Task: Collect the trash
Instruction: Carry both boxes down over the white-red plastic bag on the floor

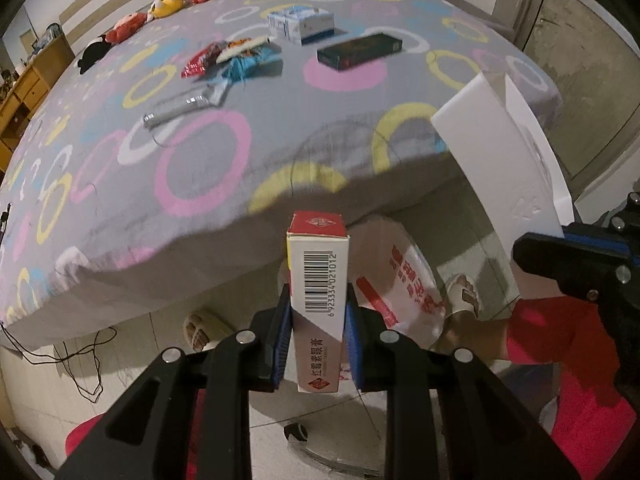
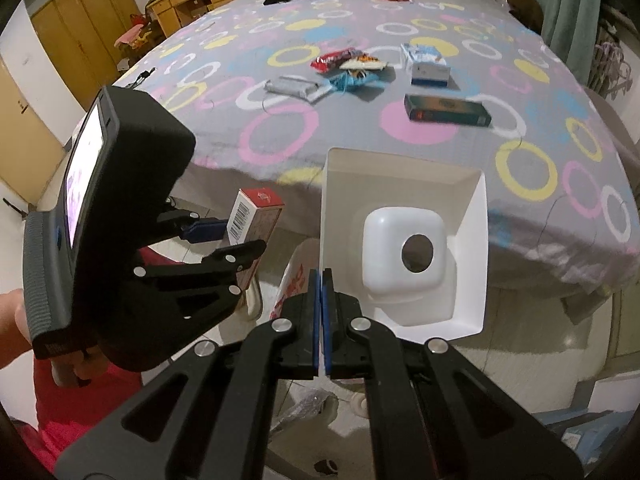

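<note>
My left hand-held gripper [image 1: 318,312] pinches a small red-and-white carton [image 1: 318,280] upright between its blue pads, held past the edge of the bed [image 1: 224,184] above the floor. My right hand-held gripper [image 2: 322,320] is pressed together on the rim of a white bin [image 2: 404,240]. More boxes [image 2: 446,110] and wrappers [image 2: 348,66] lie on the bedspread.

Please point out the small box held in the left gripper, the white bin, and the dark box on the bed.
small box [image 1: 318,280]: left wrist view, barcode face.
white bin [image 2: 476,248]: right wrist view, right inner wall.
dark box [image 2: 446,109]: right wrist view, long side face.
</note>
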Motion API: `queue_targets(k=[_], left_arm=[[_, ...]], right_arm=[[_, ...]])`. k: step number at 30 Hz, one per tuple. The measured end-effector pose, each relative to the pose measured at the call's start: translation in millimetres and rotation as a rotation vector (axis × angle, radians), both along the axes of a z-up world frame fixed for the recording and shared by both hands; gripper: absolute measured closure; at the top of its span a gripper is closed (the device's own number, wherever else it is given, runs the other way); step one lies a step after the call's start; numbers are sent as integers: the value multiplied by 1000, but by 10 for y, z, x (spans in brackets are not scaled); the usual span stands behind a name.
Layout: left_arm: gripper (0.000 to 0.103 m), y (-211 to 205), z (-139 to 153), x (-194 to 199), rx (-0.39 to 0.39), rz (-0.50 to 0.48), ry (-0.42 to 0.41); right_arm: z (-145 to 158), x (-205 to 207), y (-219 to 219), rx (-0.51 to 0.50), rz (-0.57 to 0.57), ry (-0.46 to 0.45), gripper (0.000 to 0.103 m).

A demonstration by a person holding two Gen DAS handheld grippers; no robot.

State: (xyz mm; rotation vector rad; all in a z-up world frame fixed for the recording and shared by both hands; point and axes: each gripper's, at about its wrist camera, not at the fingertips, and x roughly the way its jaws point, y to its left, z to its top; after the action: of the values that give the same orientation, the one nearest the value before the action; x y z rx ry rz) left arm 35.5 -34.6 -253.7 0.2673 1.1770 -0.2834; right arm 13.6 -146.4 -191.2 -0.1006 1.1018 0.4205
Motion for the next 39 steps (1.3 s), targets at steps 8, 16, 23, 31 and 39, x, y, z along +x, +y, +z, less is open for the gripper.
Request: queue_targets(k=[8,16,23,31,39], left_arm=[[79,-69,-360,25,16,3,54],[79,-27,-730,156,-6,47,128],[79,-20,-1034,189,-10,61,192],[79,-98,-1293,247,17,54,242],[79,-155,-1553,339,10,43,313]], right_arm=[[-345,62,-45,3,-16,59,101],[-719,196,-45,27,-42,130,101],[-1028,280,-48,45,-56,191,101],[-1368,346,-73,51,-65,259,101],[-1673,431,-174,58,-81,323,101]])
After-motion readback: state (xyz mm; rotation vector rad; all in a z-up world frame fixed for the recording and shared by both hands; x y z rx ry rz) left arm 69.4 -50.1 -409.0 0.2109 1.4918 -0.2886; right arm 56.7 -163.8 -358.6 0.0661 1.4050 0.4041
